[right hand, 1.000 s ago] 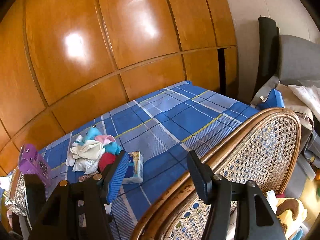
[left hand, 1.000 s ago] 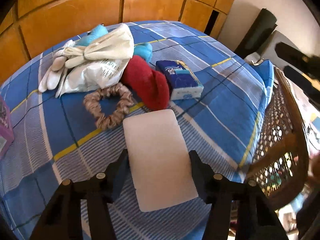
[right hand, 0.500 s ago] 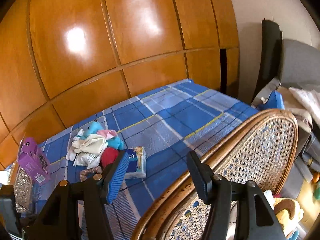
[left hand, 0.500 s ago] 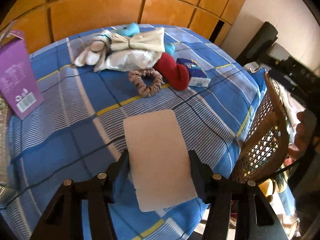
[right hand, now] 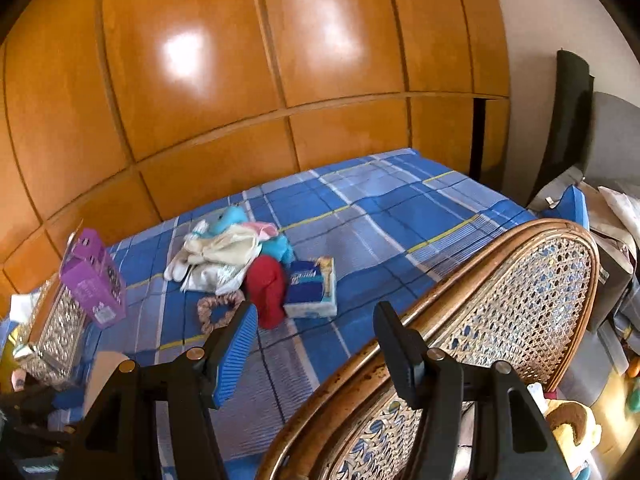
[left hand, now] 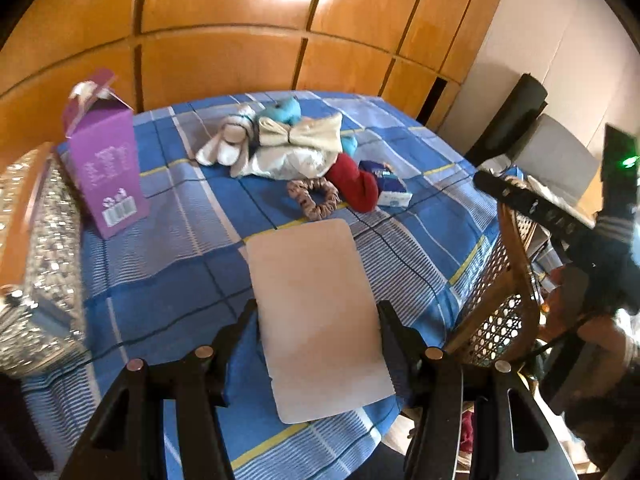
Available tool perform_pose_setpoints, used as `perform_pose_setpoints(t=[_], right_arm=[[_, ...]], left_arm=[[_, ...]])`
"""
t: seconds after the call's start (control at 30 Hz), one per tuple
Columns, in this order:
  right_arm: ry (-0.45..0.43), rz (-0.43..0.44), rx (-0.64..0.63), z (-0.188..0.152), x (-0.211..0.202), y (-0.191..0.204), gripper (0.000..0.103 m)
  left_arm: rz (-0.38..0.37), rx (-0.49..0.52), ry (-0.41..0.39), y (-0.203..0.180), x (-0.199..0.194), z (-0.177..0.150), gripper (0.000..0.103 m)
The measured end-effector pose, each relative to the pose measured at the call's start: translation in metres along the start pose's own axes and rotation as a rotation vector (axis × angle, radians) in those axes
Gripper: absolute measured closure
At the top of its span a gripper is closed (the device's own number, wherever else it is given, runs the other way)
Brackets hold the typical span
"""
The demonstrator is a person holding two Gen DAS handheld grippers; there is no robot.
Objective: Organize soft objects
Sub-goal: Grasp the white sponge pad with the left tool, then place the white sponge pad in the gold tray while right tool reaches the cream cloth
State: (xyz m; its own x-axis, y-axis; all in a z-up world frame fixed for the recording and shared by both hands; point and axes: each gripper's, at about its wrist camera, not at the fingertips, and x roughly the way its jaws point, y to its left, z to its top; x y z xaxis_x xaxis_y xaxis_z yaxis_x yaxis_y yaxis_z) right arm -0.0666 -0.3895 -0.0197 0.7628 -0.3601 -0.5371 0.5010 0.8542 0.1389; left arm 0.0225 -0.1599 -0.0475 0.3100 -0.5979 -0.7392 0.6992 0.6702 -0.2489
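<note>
Left wrist: pale pad [left hand: 316, 316] between left gripper [left hand: 314, 344] fingers (clamped).

Blue plaid cloth [left hand: 172, 280] with yellow and white lines, spread flat across the whole surface. Purple carton [left hand: 106, 176] upright on it near the left edge, top flaps open, barcode low on its front. Just left of that, a glittery silver box [left hand: 40, 264] with a wooden rim. Behind the cloth, glossy orange wood panelling [left hand: 224, 64], catching bright glare. At the right edge, a rattan chair back [right hand: 520, 304] with woven cane mesh, against the cloth's hanging side. Farther right, a dark upright roll [right hand: 572, 120] beside a grey upholstered seat [right hand: 616, 140], below a white wall [left hand: 552, 32].
</note>
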Motion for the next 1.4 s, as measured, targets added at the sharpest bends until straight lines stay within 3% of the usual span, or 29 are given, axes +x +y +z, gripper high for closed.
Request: perform_pose_setpoints(t=[0.2, 0.3, 0.4, 0.5, 0.63, 0.87, 1.1, 1.13, 1.2, 1.27, 1.4], right_arm=[[0.032, -0.026, -0.107, 0.022, -0.012, 0.019, 0.042], [0.037, 0.048, -0.164, 0.047, -0.01, 0.039, 0.042], [0.118, 0.134, -0.205, 0.067, 0.017, 0.064, 0.042], [0.223, 0.16, -0.256, 0.073, 0.06, 0.09, 0.042], [0.328, 0.129, -0.324, 0.071, 0.115, 0.116, 0.042], [0.385, -0.008, -0.514, 0.064, 0.169, 0.144, 0.042], [0.429, -0.059, -0.518, 0.059, 0.206, 0.142, 0.042], [0.429, -0.049, -0.507, 0.057, 0.207, 0.14, 0.043], [0.43, -0.026, -0.485, 0.054, 0.209, 0.136, 0.057], [0.413, -0.012, -0.476, 0.051, 0.208, 0.134, 0.064], [0.4, 0.021, -0.465, 0.046, 0.208, 0.131, 0.071]], left_arm=[[0.013, -0.015, -0.072, 0.012, -0.041, -0.002, 0.045], [0.024, -0.021, -0.115, 0.02, -0.062, -0.003, 0.045], [0.039, -0.033, -0.151, 0.029, -0.079, -0.004, 0.045], [0.054, -0.058, -0.174, 0.04, -0.092, -0.007, 0.045], [0.079, -0.082, -0.192, 0.052, -0.103, -0.012, 0.045], [0.09, -0.101, -0.204, 0.063, -0.112, -0.013, 0.045], [0.067, -0.146, -0.223, 0.079, -0.104, 0.031, 0.045], [0.078, -0.159, -0.231, 0.085, -0.103, 0.042, 0.045], [0.117, -0.165, -0.246, 0.096, -0.104, 0.057, 0.045], [0.154, -0.194, -0.265, 0.112, -0.108, 0.068, 0.045], [0.25, -0.298, -0.305, 0.162, -0.129, 0.075, 0.045]])
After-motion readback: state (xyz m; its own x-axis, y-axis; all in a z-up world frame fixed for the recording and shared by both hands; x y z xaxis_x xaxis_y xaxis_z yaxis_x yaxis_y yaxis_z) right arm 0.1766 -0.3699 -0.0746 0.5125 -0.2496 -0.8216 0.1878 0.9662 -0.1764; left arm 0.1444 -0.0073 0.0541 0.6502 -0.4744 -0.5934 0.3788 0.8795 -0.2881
